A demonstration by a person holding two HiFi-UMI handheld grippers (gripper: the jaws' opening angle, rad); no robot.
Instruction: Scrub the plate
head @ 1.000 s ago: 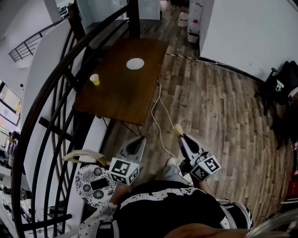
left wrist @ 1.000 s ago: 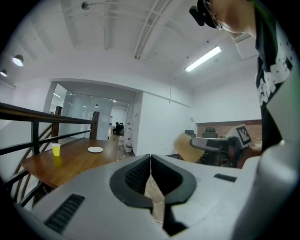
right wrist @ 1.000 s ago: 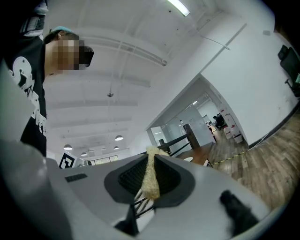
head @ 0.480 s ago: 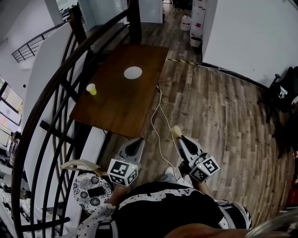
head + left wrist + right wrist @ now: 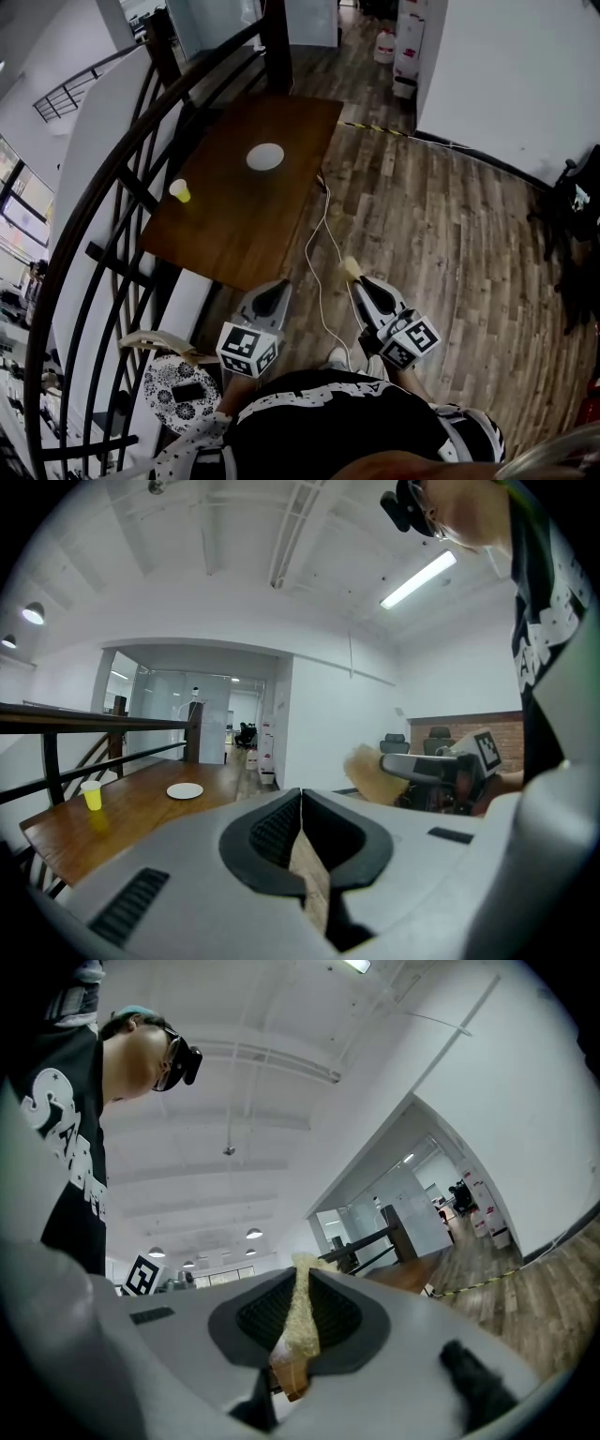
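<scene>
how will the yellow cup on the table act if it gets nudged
The yellow cup looks small and likely light, so a nudge would probably tip it. It stands upright near the edge of the smooth table, so it might roll off.

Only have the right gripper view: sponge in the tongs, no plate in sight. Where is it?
Observer: The plate lies on the wooden table ahead, toward its far end. The sponge is well short of it, over the floor.
Operator: Anything else on that table?
Observer: One yellow cup, upright near the left edge, apart from the plate.
Operator: Left tongs?
Observer: The left gripper is shut, nothing between its tongs.
</scene>
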